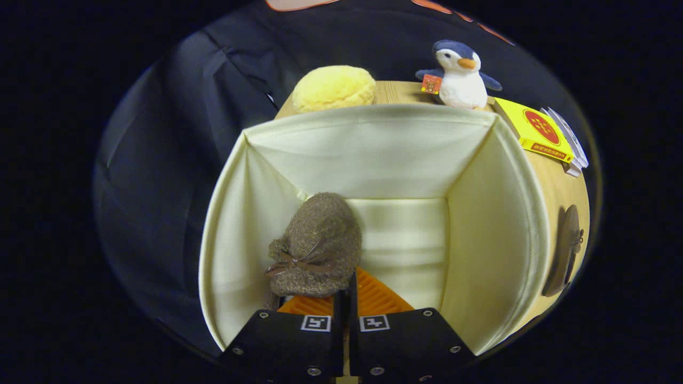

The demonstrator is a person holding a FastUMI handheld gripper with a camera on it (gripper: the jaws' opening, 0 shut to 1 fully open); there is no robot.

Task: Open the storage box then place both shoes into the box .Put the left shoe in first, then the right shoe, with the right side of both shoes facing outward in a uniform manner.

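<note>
Down inside the open cream storage box (496, 224), the orange fingers (373, 296) were clamped together on a brown fuzzy shoe (317, 248) at eleven o'clock. The second shoe (566, 250) lay on the worktop (555, 186) at three o'clock; beyond sat a plush penguin (459, 74).

Tongs (347, 301) reaching down into the storage box (373, 154), black finger bodies side by side, nearly touching. Orange fingers (376, 296) drawn close together, only a thin slit between. Pinching the edge of the brown fuzzy shoe (316, 248), held hanging just ahead of the tips, above the box floor.
</note>
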